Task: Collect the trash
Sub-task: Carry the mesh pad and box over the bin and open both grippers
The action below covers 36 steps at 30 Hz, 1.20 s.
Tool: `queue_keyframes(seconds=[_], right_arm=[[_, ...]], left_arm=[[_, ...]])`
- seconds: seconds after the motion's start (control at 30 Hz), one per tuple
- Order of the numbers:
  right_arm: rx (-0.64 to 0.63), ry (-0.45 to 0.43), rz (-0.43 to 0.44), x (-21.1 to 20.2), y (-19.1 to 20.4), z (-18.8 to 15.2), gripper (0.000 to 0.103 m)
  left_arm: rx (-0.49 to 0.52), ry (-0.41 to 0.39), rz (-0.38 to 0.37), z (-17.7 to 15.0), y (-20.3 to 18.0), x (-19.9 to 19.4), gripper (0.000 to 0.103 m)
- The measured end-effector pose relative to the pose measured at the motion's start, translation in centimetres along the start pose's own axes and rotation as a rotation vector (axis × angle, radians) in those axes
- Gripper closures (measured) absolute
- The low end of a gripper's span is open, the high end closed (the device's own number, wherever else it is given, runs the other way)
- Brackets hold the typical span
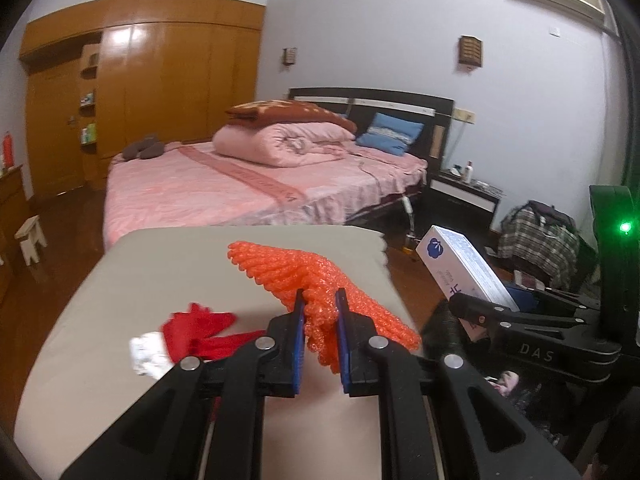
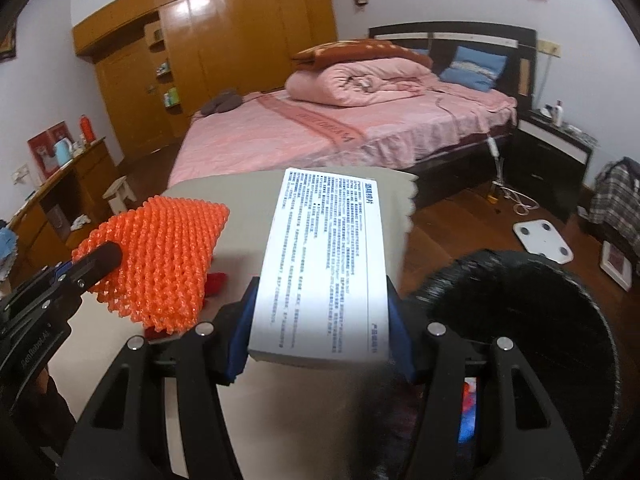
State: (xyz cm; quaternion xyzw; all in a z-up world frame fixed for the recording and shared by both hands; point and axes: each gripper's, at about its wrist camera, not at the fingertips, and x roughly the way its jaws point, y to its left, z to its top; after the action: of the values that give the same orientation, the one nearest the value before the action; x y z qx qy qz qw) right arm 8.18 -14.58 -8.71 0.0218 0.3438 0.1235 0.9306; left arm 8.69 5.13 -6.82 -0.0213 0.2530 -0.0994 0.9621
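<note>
Left gripper (image 1: 320, 300) pinching the orange foam net (image 1: 304, 276), jaws pressed into its mesh, lifting it clear of the grey table (image 1: 120, 280). Right gripper (image 2: 320, 312) clamping the white box (image 2: 324, 264) by its long sides, probably for dropping straight into the black bin (image 2: 560, 320) just beside it. Red scrap (image 1: 200, 328) and crumpled foil (image 1: 148, 354) lying on the table, not yet collected.

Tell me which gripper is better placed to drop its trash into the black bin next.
Right. The right gripper, holding the white box, sits beside the black bin; the left gripper holds the orange foam net over the table.
</note>
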Motion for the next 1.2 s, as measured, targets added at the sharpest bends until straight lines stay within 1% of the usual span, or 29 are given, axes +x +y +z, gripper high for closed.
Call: queue_keyframes(seconds=[0.4,0.57,0.77,0.87,0.93,1.0,1.07,1.1,1.13,1.17,1.2], right_arm=[[0.088,0.006,-0.139,-2.7,-8.2,-2.8,0.047],[0.118,0.007,-0.189,-3.6,-11.0,-3.8,0.047],[0.155,0.006,-0.242,-4.6,-13.8,-4.9,0.047],[0.171,0.006,-0.266,-4.9,-15.0,-5.5,0.047],[0.181,0.008,-0.278,-5.0,-15.7,-5.7,0.047],[0.184,0.011,-0.299,-5.1,-16.3,-6.0,0.046],[0.189,0.012,-0.313,-5.1,-16.6,-6.1,0.036],[0.191,0.007,-0.324,-5.2,-16.7,-6.2,0.033],[0.192,0.001,-0.334,-5.4,-16.8,-6.3,0.027],[0.193,-0.003,-0.336,-5.5,-16.9,-6.3,0.023],[0.195,-0.009,-0.336,-5.6,-17.0,-6.3,0.021]], left_arm=[[0.089,0.024,-0.173,0.5,-8.3,2.8,0.089],[0.121,0.04,-0.237,0.5,-11.9,4.2,0.089],[0.173,0.065,-0.292,0.1,-15.6,5.5,0.089],[0.184,0.082,-0.309,-0.3,-16.7,6.2,0.089],[0.191,0.098,-0.333,-0.6,-17.5,6.8,0.089],[0.195,0.106,-0.347,-0.9,-18.0,7.2,0.084],[0.197,0.118,-0.364,-1.2,-18.4,7.5,0.069],[0.198,0.117,-0.364,-1.2,-18.6,7.6,0.066],[0.199,0.115,-0.361,-1.3,-18.6,7.6,0.059],[0.198,0.111,-0.356,-1.4,-18.6,7.5,0.055],[0.198,0.107,-0.348,-1.4,-18.4,7.4,0.053]])
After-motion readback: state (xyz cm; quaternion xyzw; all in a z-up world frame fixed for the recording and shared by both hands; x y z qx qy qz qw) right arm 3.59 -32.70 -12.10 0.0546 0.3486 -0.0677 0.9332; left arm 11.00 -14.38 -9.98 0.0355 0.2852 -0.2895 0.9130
